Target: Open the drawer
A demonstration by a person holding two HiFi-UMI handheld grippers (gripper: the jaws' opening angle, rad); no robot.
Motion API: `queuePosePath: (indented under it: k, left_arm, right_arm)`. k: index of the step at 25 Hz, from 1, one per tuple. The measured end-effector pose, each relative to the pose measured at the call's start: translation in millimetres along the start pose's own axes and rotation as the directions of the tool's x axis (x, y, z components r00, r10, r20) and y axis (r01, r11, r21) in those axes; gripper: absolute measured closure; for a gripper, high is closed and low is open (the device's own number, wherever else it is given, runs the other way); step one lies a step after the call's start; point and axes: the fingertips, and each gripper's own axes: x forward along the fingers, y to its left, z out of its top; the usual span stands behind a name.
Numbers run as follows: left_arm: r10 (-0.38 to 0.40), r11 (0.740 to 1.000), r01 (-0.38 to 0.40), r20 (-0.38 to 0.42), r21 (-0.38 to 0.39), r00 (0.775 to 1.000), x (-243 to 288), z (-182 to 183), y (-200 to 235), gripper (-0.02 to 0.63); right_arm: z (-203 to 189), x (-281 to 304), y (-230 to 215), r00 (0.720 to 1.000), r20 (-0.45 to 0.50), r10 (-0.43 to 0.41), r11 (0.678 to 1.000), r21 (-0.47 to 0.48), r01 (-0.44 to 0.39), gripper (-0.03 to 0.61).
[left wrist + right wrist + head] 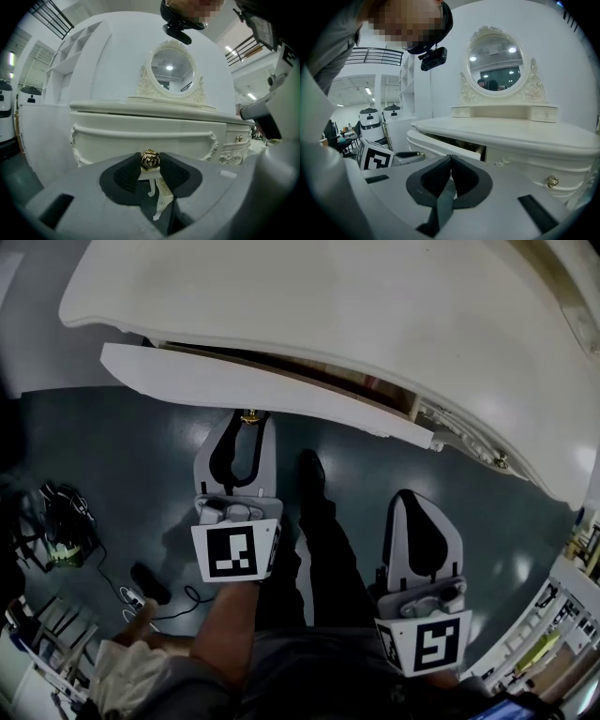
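the left gripper (250, 427) is closed on the gold knob (150, 160), which sits between its jaw tips. the right gripper (450, 158) is to the right, jaws pressed together, holding nothing. the knob is at the front of the white drawer (281, 390), which stands partly out under the dressing table top (356, 306). behind is an oval mirror (171, 71).

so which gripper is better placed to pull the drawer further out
Left. The left gripper is clamped on the gold knob of the drawer, which stands partly out. The right gripper is shut on nothing and sits off to the side, away from the knob.
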Motion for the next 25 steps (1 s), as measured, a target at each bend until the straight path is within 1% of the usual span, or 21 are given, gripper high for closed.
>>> queuePosePath:
  k: [8, 13, 20, 25]
  left_arm:
    - [-0.003, 1.0, 0.003, -0.007, 0.004, 1.0, -10, -2, 4, 0.48]
    - [0.001, 1.0, -0.001, -0.009, 0.007, 1.0, -29, -10, 5, 0.479]
    - [0.006, 1.0, -0.005, -0.015, 0.01, 1.0, -34, -11, 5, 0.479]
    - [0.019, 1.0, -0.019, -0.045, 0.016, 0.999, -35, -14, 7, 0.479]
  right_arm:
    - [3, -6, 8, 1.0, 0.009, -0.006, 1.0, 0.001, 0.006, 0.565]
    - [-2, -19, 18, 1.0, 0.019, -0.008, 1.0, -0.001, 0.008, 0.565]
    - [0, -24, 18, 1.0, 0.031, -0.007, 1.0, 0.002, 0.007, 0.565]
    - [5, -21, 15, 0.999, 0.038, -0.005, 1.0, 0.006, 0.005, 0.565]
